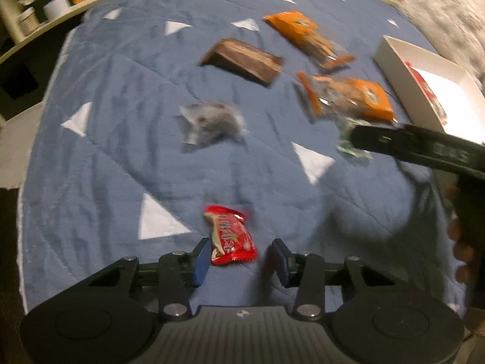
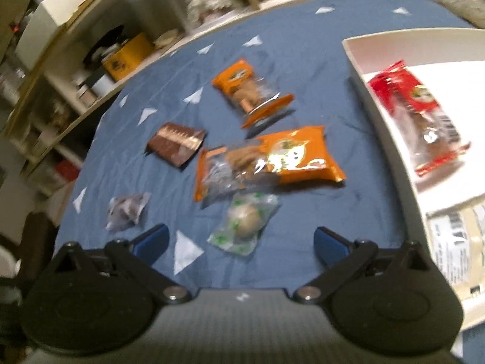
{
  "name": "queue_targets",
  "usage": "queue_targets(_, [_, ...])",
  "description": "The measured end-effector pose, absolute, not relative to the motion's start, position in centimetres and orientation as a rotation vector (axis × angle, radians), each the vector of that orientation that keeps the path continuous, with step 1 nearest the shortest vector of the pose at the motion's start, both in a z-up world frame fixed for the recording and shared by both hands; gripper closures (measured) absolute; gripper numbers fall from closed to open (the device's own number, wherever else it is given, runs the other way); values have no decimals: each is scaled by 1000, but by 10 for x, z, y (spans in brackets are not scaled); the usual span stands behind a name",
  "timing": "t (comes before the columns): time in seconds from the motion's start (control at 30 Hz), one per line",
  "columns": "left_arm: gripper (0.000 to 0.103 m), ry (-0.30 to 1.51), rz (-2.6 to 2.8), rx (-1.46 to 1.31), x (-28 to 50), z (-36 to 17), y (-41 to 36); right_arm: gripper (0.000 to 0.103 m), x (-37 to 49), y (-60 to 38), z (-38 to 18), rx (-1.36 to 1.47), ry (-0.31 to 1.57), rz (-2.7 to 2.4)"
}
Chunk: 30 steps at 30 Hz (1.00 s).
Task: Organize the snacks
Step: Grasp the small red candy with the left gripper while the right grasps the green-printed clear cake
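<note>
Snacks lie on a blue quilt (image 1: pixel 106 157). My left gripper (image 1: pixel 239 261) is open, its blue pads either side of the near end of a small red candy wrapper (image 1: pixel 232 236). My right gripper (image 2: pixel 239 242) is wide open just above a green-and-clear wrapped round snack (image 2: pixel 245 227); it also shows in the left wrist view (image 1: pixel 394 139). Beyond lie two orange cracker packs (image 2: pixel 272 157) (image 2: pixel 248 91), a brown bar (image 2: pixel 175 145) and a small grey wrapped candy (image 2: pixel 127 209). A white box (image 2: pixel 363 69) at the right holds a red snack pack (image 2: pixel 421 112).
Shelves (image 2: pixel 91 69) with a yellow tin, jars and boxes run along the quilt's far left edge. A labelled parcel (image 2: pixel 454 242) lies beside the white box at the right. A grey fuzzy fabric (image 1: pixel 448 9) sits at the far right corner.
</note>
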<state>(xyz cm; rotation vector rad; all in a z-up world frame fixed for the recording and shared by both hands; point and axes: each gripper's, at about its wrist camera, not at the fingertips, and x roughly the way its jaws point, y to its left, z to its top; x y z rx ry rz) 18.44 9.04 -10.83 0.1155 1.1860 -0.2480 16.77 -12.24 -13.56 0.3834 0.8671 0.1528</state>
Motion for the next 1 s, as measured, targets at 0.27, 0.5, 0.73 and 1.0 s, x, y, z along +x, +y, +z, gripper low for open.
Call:
queue_targets(0.27, [58, 1183, -219, 52, 185, -110, 92, 20, 169, -117, -143, 380, 844, 103])
queue_targets(0.5, [58, 1186, -101, -153, 192, -111, 107, 38, 163, -127, -144, 357, 837, 107])
queue_targets(0.73, [61, 1179, -27, -203, 193, -114, 106, 42, 155, -140, -139, 328, 860, 118])
queue_targets(1.0, [70, 1180, 23, -208, 196, -119, 106, 43, 163, -125, -133, 261, 844, 212])
